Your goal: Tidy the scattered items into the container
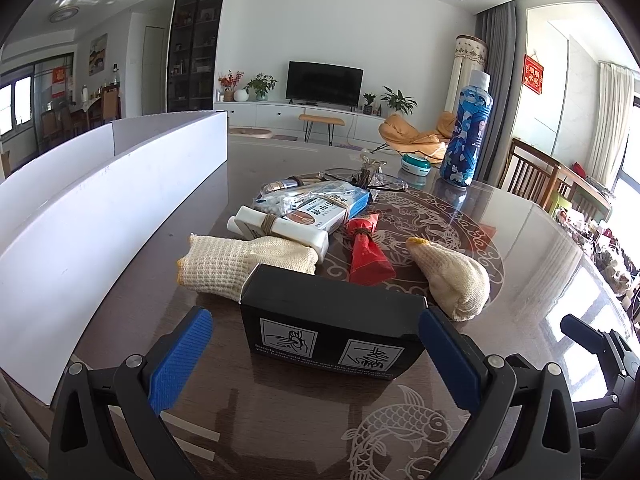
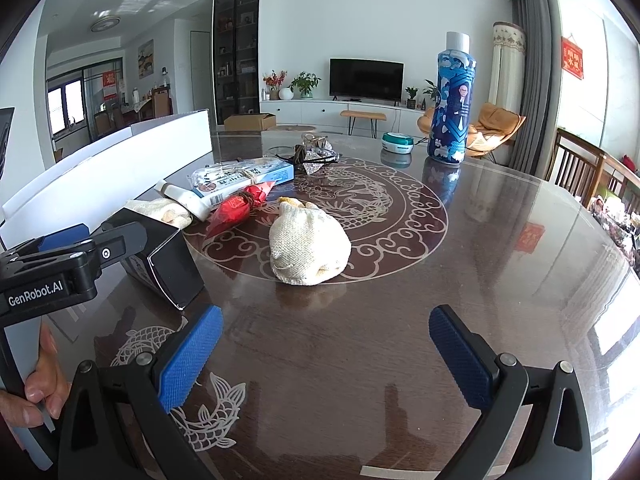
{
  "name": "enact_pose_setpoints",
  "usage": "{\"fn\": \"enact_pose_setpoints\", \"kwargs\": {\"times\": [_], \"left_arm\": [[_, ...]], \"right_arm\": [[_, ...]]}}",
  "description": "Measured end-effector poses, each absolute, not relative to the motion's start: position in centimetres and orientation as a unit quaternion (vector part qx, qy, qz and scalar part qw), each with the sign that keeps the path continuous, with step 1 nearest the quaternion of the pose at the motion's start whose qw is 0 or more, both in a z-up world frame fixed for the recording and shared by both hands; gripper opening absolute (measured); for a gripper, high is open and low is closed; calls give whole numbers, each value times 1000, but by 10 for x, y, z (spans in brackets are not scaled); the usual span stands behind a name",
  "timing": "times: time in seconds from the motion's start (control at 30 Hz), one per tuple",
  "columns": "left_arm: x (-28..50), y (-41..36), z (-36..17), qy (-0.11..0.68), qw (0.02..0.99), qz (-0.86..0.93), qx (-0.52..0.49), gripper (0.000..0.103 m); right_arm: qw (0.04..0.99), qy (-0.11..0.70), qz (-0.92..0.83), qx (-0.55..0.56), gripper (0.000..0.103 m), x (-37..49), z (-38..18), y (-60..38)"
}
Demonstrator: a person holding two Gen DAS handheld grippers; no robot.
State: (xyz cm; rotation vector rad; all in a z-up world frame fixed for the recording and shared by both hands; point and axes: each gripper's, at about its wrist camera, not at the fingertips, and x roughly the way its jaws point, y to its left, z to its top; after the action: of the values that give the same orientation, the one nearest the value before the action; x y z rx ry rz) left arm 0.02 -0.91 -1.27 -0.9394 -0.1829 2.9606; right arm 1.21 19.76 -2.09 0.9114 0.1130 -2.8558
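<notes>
The black box (image 1: 332,332) lies flat on the counter (image 1: 280,420) between the spread fingers of the left gripper (image 1: 316,356), its long axis crosswise to them; the right pad appears to touch its end, the left stands apart. Beside it stands the white container (image 1: 100,208) (its inside is hidden). Beyond lie a knitted glove (image 1: 244,262) and a red packet (image 1: 366,250). The right gripper (image 2: 324,354) hovers open over bare counter.

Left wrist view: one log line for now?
left gripper: open, straddling black box | right gripper: open, empty | white container: left of items
</notes>
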Motion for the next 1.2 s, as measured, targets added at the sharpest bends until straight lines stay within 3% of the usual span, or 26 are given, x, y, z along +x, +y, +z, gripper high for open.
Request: {"fn": "enact_pose_setpoints", "kwargs": {"times": [1.2], "left_arm": [[33, -14, -6, -33, 27, 951, -305, 103]], "right_arm": [[73, 36, -949, 306, 103, 11, -23, 198]]}}
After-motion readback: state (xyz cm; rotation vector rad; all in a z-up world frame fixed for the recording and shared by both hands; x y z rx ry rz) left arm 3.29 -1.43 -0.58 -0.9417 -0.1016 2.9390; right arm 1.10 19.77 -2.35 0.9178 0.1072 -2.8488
